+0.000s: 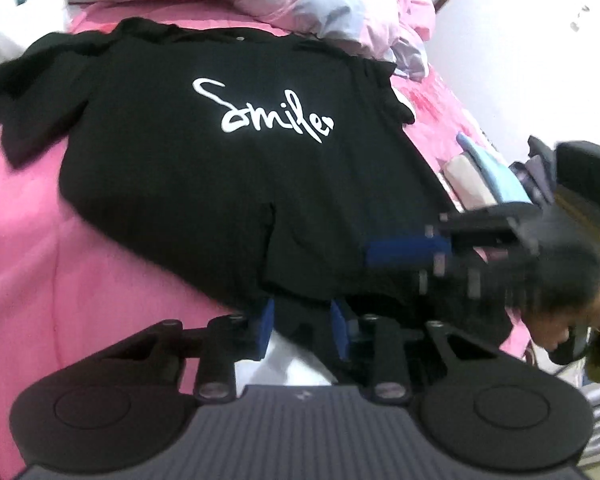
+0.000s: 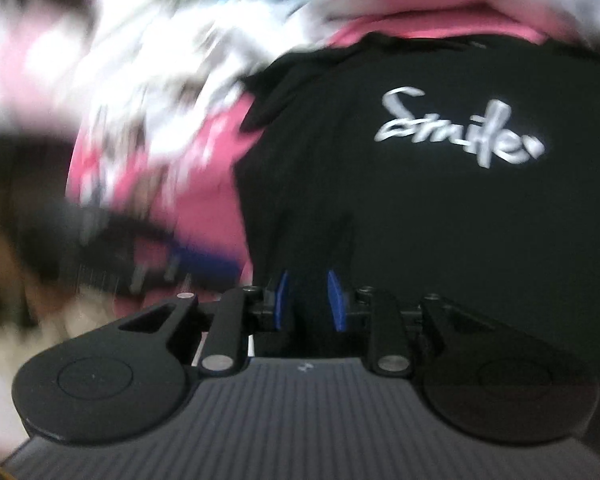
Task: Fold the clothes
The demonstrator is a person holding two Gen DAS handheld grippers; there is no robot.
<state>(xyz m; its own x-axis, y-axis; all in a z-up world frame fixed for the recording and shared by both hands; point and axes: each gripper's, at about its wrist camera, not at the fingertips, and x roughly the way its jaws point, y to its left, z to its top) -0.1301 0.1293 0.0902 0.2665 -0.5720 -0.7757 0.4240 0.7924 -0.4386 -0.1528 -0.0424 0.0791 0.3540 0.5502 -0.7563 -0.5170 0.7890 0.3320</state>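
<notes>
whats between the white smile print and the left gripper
Only plain black T-shirt fabric, wrinkled near the hem, runs from the Smile print to the left gripper, in the left wrist view.

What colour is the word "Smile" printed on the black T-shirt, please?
White, on the black T-shirt. The lettering shows sharpest in the left wrist view.

I count one black shirt (image 1: pixel 204 168) with one "Smile" print (image 1: pixel 260 114). Two grippers: left (image 1: pixel 303 326), right (image 2: pixel 309 302), two blue pads each. One pink bedspread (image 1: pixel 60 272). One bedding heap (image 1: pixel 340 8) behind shirt. One person's head (image 1: pixel 560 292) at right edge.
</notes>
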